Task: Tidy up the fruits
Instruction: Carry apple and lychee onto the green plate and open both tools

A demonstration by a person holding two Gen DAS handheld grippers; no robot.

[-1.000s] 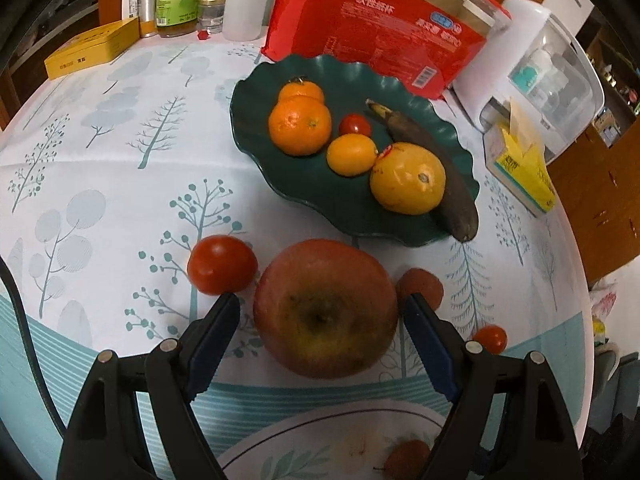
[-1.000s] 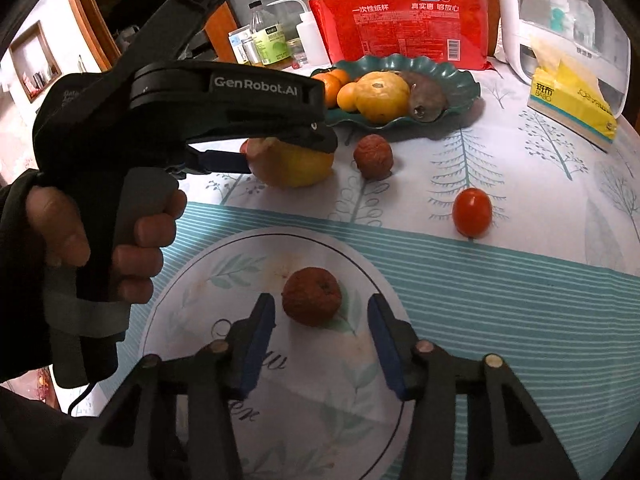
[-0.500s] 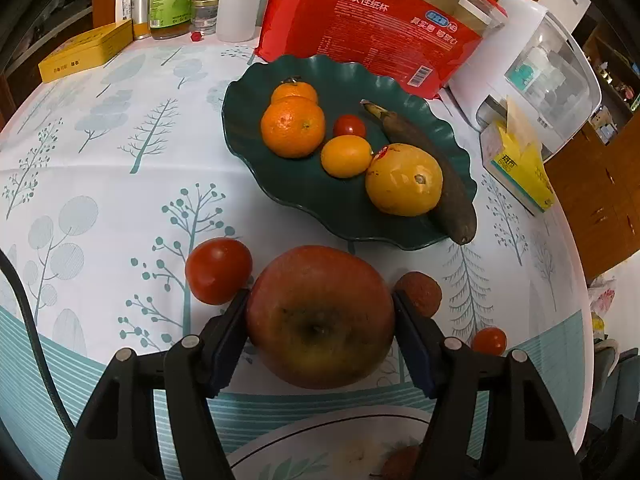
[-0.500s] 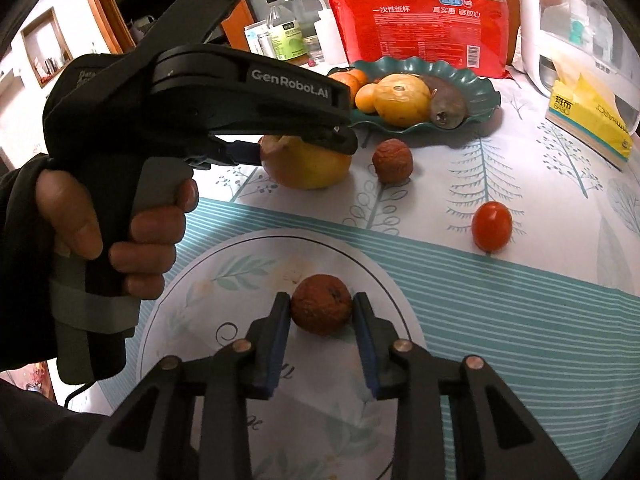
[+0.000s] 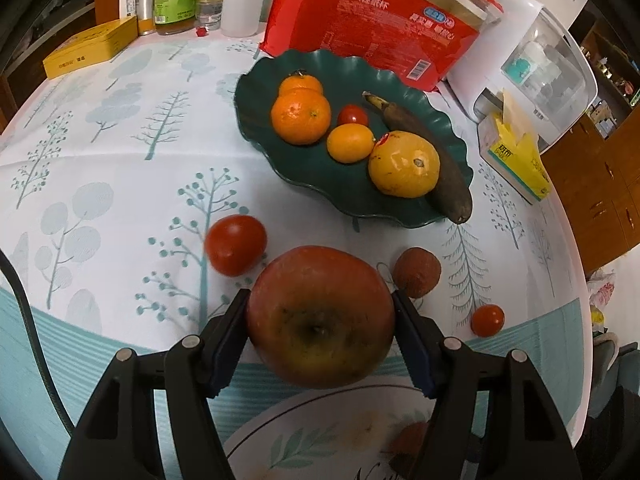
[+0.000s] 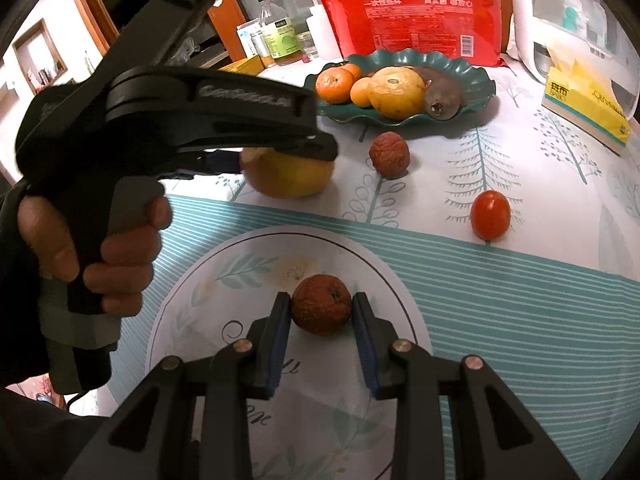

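Note:
My left gripper [image 5: 320, 326] is shut on a large red-yellow apple [image 5: 320, 316], held just above the tablecloth; the apple also shows in the right wrist view [image 6: 290, 176]. My right gripper [image 6: 322, 312] is shut on a small wrinkled brown fruit [image 6: 321, 304] over the white floral plate [image 6: 224, 280]. A dark green dish [image 5: 452, 128] holds oranges, a small tomato, a yellow fruit and a blackened banana. On the cloth lie a large tomato [image 5: 235, 244], a second wrinkled fruit [image 5: 417, 272] and a small tomato [image 5: 487, 320].
Behind the dish stand a red bag [image 5: 372, 20], bottles [image 5: 240, 0], a yellow box [image 5: 90, 52], a white appliance [image 5: 540, 60] and a yellow tissue pack [image 5: 516, 160]. The table edge curves at the right.
My left gripper closed on the apple and lifted it slightly. My right gripper closed on the wrinkled fruit on the plate.

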